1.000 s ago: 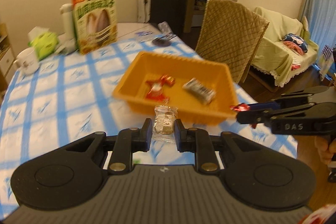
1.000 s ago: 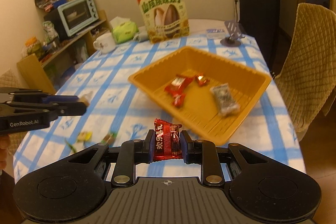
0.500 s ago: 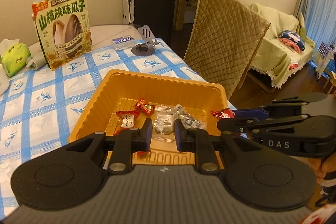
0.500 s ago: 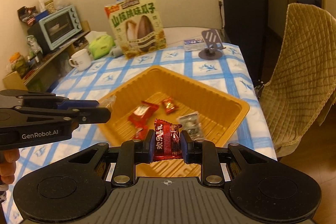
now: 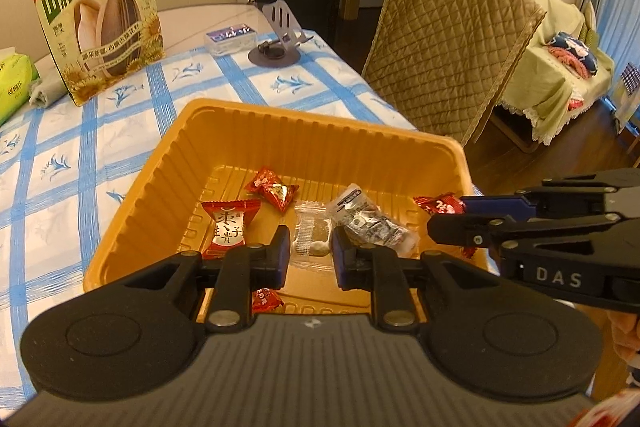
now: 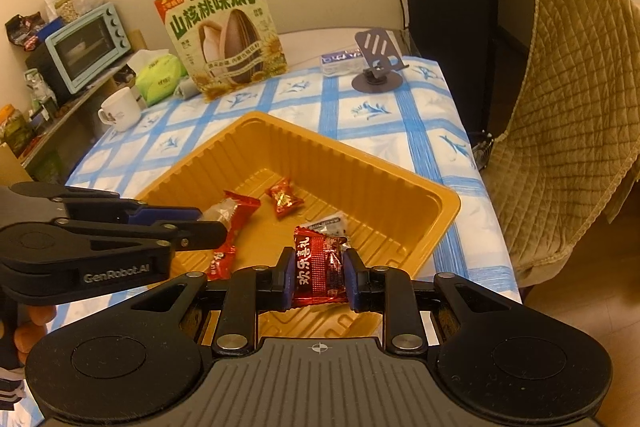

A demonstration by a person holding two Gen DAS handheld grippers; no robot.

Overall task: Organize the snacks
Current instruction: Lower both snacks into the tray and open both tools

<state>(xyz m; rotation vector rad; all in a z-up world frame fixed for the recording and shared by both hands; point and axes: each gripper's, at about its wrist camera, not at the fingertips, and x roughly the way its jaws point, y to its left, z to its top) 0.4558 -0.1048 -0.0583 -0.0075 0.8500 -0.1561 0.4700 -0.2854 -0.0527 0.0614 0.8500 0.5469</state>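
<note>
An orange plastic tray (image 5: 320, 131) (image 6: 380, 179) sits on the blue-checked tablecloth and holds several wrapped snacks: red candies (image 5: 272, 187) and a silver packet (image 5: 368, 215). My left gripper (image 5: 310, 243) is shut on a clear-wrapped snack (image 5: 312, 239) and holds it over the tray's near side. My right gripper (image 6: 316, 267) is shut on a red snack packet (image 6: 318, 267), also over the tray's near edge. Each gripper shows in the other's view, the right one (image 5: 444, 215) and the left one (image 6: 212, 223).
A large sunflower-seed bag (image 5: 96, 27) stands at the back with a blue jug behind it. A phone stand (image 5: 280, 35), a small box (image 5: 232, 37), green tissues (image 6: 160, 75) and a white mug (image 6: 120, 111) sit around. A quilted chair (image 5: 452, 55) stands by the table's right edge.
Both grippers moved forward with their snacks, from above the tablecloth in front of the tray to over the tray's near side.
</note>
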